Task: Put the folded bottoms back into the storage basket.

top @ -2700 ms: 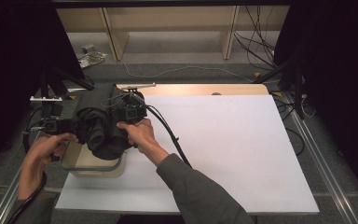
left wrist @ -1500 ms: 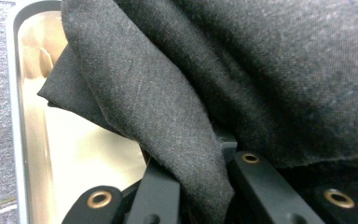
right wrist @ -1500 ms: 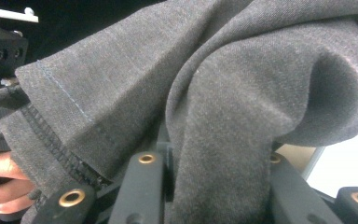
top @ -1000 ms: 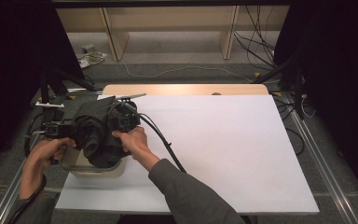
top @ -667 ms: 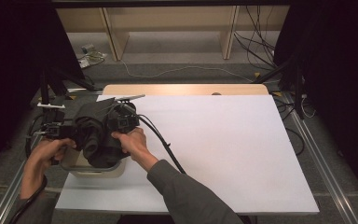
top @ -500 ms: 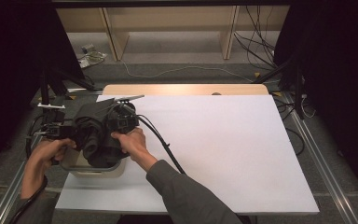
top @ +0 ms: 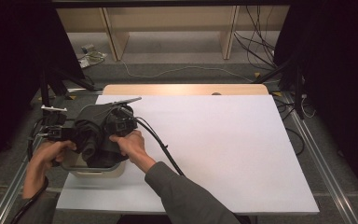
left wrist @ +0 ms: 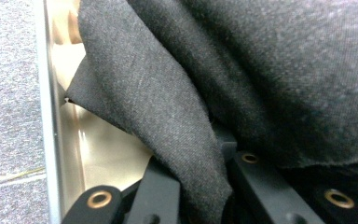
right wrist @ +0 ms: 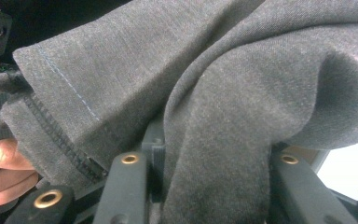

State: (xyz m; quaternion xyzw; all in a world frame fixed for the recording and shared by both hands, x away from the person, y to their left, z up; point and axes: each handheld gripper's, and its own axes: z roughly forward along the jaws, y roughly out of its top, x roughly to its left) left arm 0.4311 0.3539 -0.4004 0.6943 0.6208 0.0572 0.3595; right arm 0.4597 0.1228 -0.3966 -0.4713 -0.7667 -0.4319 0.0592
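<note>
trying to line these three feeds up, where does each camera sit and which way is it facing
High view: above the person's side, looking forward and down on the white table; both forearms enter from below, left hand included.
Left gripper view: rides the left gripper, looking along its jaws into dark grey cloth over a pale bin.
Right gripper view: rides the right gripper, jaws around cloth.
Shared: all show the cloth.

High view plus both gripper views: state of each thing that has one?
Cloth: dark grey, bunched, held by both grippers over the bin.
Bin: beige, at the table's left front corner, mouth mostly covered by the cloth; inside hidden.
Left gripper: shut on a fold of cloth.
Right gripper: shut on cloth, hemmed edge beside it.
Table: white sheet, bare apart from the bin.
</note>
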